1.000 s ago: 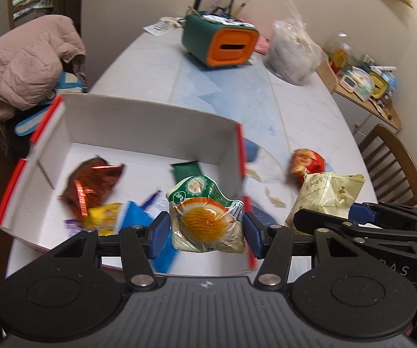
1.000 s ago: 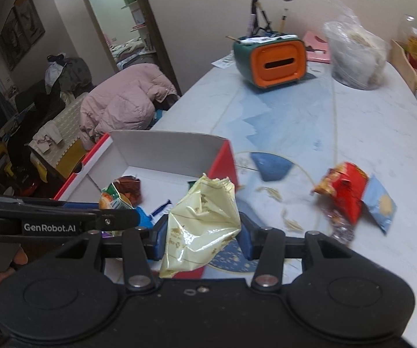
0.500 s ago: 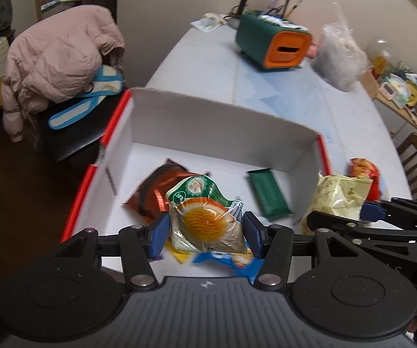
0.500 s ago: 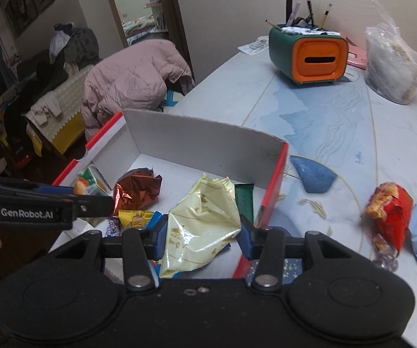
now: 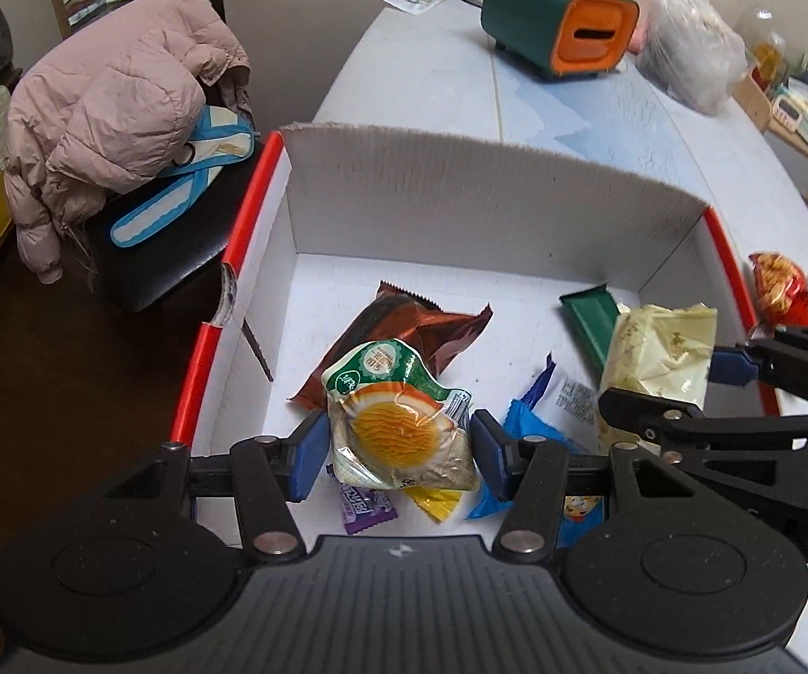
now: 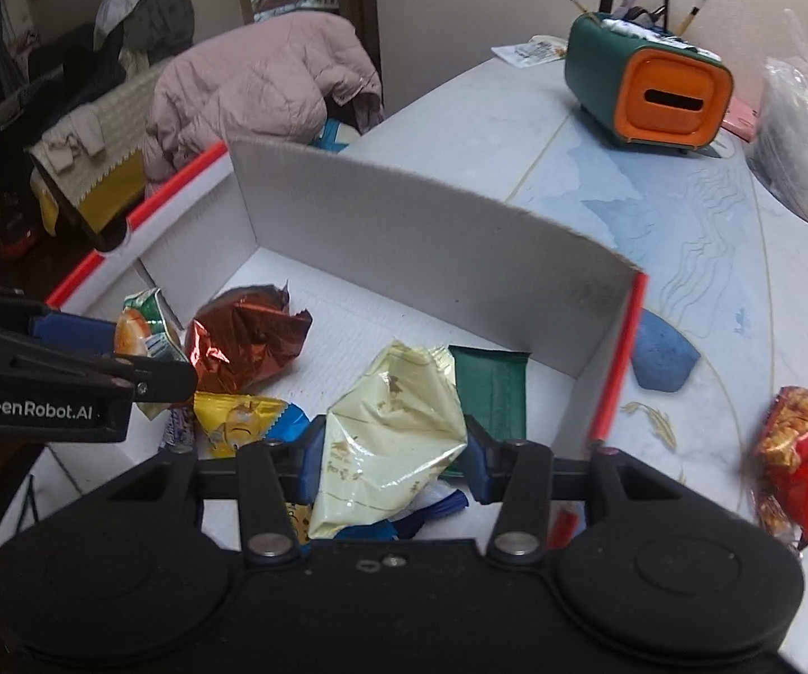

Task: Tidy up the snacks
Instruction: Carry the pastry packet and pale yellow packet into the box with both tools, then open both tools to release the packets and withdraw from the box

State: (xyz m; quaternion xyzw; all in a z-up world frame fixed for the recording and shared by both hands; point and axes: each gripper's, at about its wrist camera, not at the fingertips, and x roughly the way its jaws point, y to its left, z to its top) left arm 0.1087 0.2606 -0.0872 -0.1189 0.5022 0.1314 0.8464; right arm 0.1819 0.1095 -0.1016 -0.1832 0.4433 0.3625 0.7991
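A white cardboard box (image 5: 460, 213) with red edges sits on the table. My left gripper (image 5: 398, 443) is shut on a clear snack packet with a green top and orange round cake (image 5: 398, 421), held over the box's near part. My right gripper (image 6: 390, 458) is shut on a pale yellow snack bag (image 6: 387, 432), also above the box interior. Inside lie a brown foil packet (image 5: 404, 331), a green bar (image 5: 589, 314), and blue, yellow and purple wrappers. The yellow bag (image 5: 657, 354) shows at the right of the left wrist view.
A red snack bag (image 6: 797, 449) lies on the table right of the box. Further back stand a green and orange holder (image 6: 651, 90), a lamp and a clear plastic bag (image 6: 803, 129). A pink jacket (image 5: 112, 101) lies on a chair left of the table.
Both grippers have moved left and downward from the table beside the box to over its interior, each still holding its packet. The box now fills more of both views.
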